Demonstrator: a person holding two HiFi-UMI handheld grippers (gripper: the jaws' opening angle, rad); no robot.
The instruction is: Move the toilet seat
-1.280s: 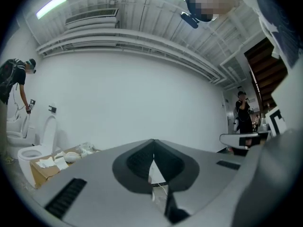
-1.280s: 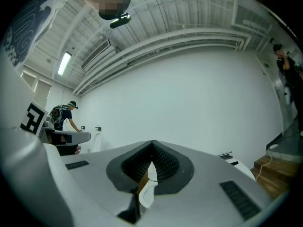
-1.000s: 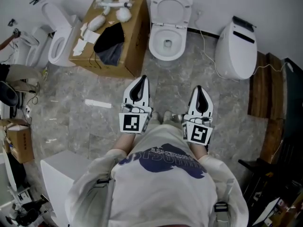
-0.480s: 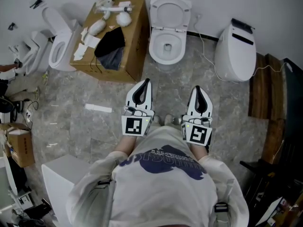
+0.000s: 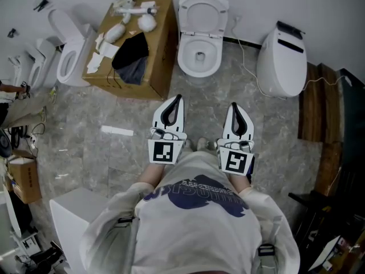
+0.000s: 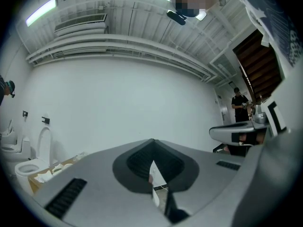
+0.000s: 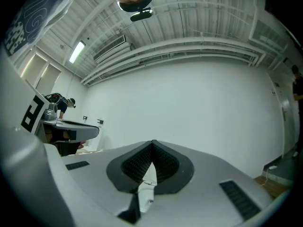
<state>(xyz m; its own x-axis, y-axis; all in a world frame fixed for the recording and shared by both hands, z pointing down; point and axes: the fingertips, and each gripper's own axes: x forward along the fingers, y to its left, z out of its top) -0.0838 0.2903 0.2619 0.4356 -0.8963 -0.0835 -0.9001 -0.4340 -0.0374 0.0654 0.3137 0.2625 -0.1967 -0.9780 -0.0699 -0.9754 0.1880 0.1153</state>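
Facing: you stand on the grey stone floor (image 5: 85, 130), squared up to the open toilet bowl (image 5: 183, 55) at the white wall, with both tools well apart from it.
Left gripper (image 5: 178, 97): held at your chest and aimed forward, jaws clenched together on nothing.
Right gripper (image 5: 234, 105): level with its twin, jaws likewise pressed tight and empty.
Toilet seat (image 5: 203, 9): tipped up and leaning back toward the wall above the bowl. From here you cannot separate ring from lid.
Neighbours: a cardboard box (image 5: 154, 67) strewn with a dark cloth (image 5: 132, 49) sits just beside the bowl on your left. A closed white toilet (image 5: 282, 53) stands to the right, and a thin cable (image 5: 246, 56) runs along the floor between them.
Handling: expect stiff moulded plastic, fairly light, with a glossy face that a pad could slide on. It is probably hinged at the back, so it will likely swing in an arc rather than lift free.
Hold: open a jaw first, then pinch across the thin free edge farthest from the hinge, now uppermost.
Risk: a loose pinch could let it drop and slam on the porcelain, so guide it all the way down.
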